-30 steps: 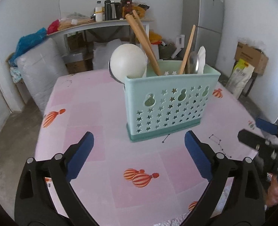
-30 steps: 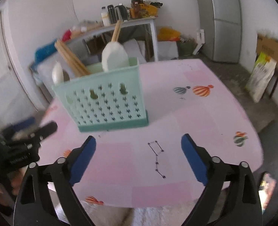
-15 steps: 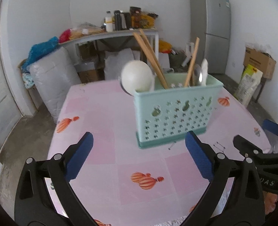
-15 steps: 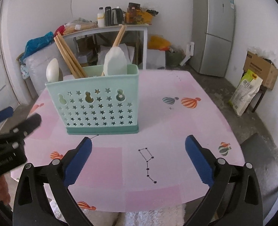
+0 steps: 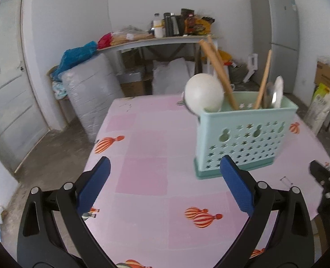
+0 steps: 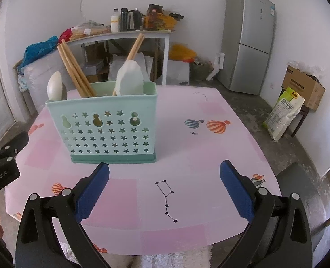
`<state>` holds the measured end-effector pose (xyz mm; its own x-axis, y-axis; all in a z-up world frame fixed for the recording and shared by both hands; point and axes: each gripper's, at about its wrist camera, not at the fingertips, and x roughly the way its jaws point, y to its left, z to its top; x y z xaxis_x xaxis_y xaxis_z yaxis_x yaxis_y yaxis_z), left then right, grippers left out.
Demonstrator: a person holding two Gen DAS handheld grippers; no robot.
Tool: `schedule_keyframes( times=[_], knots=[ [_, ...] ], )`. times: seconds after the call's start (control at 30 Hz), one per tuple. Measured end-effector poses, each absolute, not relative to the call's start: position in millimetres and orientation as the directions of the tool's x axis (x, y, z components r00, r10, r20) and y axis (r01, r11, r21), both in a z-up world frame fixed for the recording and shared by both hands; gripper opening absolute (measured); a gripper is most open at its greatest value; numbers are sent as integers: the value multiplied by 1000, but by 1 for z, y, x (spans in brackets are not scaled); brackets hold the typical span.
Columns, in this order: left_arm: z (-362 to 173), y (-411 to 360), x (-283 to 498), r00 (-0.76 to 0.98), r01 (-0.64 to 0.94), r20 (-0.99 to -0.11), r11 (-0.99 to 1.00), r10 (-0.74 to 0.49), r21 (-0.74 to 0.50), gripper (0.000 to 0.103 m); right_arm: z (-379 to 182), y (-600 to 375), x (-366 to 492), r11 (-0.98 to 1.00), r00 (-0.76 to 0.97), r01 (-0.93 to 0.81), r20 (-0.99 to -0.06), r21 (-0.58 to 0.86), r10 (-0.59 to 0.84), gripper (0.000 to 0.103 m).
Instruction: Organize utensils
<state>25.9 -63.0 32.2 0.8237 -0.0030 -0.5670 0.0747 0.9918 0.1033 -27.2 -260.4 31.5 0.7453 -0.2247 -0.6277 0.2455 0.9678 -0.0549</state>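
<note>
Left wrist view has the left gripper (image 5: 165, 184) low in the frame, its blue-padded fingers spread wide with nothing between them, hanging over the pink tablecloth (image 5: 142, 147) printed with striped balloons. The mint-green utensil caddy (image 5: 243, 138) stands upright on the table at right of centre, just above the right-hand finger pad. Out of its top stick a round white ladle (image 5: 204, 95), leaning wooden chopsticks (image 5: 216, 71), a single wooden handle (image 5: 263, 80) and a metal spoon (image 5: 271, 98) beside a white spatula blade (image 5: 278, 91). A black part of the other tool shows at the right edge.

From the right wrist camera, the right gripper (image 6: 165, 192) also sits at the bottom of the frame, its fingers parted wide and empty. The caddy (image 6: 102, 134) is at left of centre, above the left finger pad, with its star-punched wall facing the lens. A grey fridge (image 6: 247, 40) stands at upper right, and a cluttered white side table (image 6: 124, 35) fills the upper middle.
</note>
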Motion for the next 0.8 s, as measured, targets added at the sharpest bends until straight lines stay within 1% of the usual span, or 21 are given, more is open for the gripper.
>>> schedule_keyframes(
  times=[0.2,0.8],
  knots=[
    [32,-60,29,813,53,-582,994,13,95,94,31,-264,-26,964,738,261,-634,-51,-234,96],
    [24,-63,33,784,61,-620,992,20,108,94,27,-269,-24,963,727,267,-646,-46,-232,96]
  ],
)
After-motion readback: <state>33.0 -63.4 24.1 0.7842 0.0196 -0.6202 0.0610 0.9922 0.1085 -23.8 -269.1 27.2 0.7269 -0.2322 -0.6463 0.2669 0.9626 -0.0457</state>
